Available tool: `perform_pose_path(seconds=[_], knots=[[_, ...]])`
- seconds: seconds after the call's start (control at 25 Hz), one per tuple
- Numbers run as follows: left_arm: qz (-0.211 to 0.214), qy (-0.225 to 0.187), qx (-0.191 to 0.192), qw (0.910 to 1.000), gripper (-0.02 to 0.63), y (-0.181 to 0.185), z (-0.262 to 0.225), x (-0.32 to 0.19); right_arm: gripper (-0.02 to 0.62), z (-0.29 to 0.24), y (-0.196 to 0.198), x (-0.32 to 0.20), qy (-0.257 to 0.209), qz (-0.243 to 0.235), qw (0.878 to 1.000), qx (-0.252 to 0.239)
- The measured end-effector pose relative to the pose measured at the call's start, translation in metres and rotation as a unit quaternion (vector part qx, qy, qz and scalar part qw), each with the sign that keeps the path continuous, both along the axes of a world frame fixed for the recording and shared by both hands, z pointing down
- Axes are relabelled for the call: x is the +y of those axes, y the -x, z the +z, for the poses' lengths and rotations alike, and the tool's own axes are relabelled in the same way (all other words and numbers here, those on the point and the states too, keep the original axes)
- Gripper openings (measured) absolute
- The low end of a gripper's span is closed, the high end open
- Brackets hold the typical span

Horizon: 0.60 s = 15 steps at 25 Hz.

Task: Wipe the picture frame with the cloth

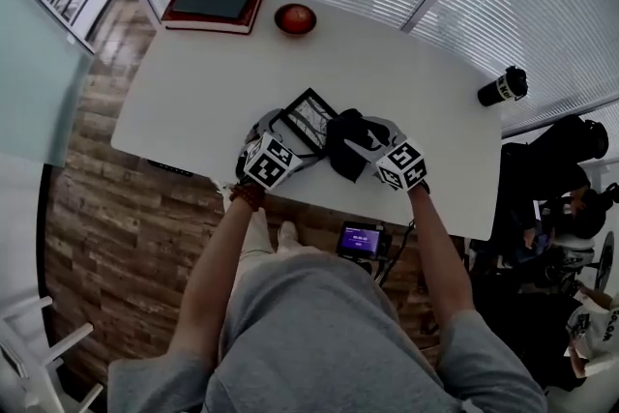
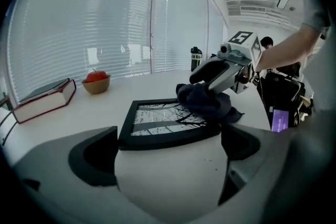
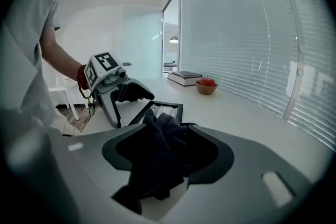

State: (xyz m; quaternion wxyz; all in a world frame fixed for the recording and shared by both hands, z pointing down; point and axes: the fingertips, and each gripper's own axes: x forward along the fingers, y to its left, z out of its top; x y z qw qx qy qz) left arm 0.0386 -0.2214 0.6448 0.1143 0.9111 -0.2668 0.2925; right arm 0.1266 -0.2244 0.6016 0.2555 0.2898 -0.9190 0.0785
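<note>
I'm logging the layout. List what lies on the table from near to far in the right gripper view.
cloth between the jaws → picture frame → bowl of red fruit → book

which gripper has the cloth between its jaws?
The right gripper: the dark cloth lies bunched between its spread jaws. The left gripper stands open at the near edge of the picture frame, no cloth in it.
</note>
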Motion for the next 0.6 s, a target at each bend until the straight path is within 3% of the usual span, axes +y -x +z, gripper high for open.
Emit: perform_pose_path(seconds=[0.24, 0.6], knots=[[-0.001, 0.002, -0.011, 0.9999, 0.601, 0.001, 0.002, -0.001, 0.235, 0.021, 0.009, -0.013, 0.091, 0.054, 0.992, -0.063], [-0.011, -0.001, -0.017, 0.9998, 0.580, 0.003, 0.002, -0.003, 0.148, 0.024, 0.020, -0.001, 0.144, 0.082, 0.984, -0.061]])
